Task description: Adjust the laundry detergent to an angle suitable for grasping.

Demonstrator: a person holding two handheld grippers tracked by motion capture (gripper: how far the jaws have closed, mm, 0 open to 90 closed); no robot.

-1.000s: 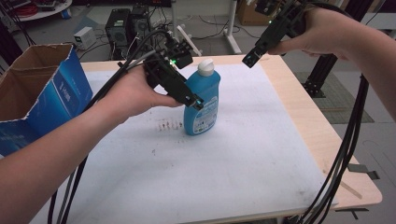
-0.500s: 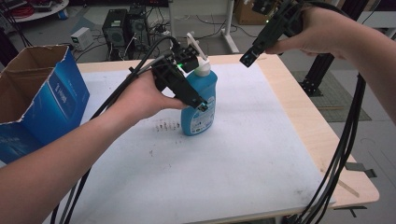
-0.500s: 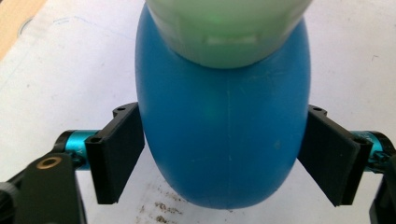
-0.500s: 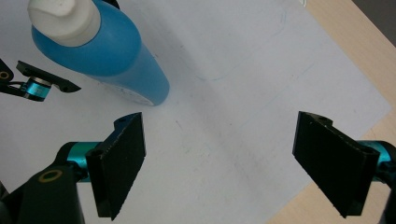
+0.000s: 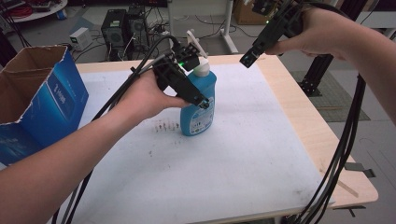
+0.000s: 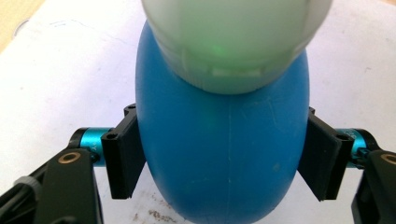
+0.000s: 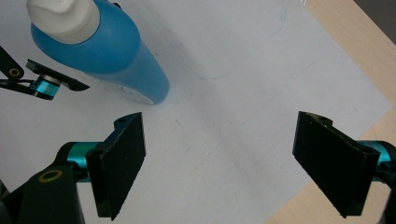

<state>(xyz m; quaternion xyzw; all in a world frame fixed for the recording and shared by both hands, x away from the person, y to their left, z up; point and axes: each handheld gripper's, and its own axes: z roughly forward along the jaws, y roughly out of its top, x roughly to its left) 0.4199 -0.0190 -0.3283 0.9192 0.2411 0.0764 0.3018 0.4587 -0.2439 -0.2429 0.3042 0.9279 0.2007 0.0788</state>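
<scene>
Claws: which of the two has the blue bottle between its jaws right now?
The left claw: its jaws, which have just been closing, sit against both sides of the blue bottle. The right claw hangs wide open over bare white mat, apart from the bottle.

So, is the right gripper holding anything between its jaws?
No, the right gripper stands wide open above the white mat, with nothing between its jaws and the blue bottle off to one side.

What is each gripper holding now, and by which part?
The left gripper clamps the blue bottle across its body, below the white cap. The right gripper holds nothing.
</scene>
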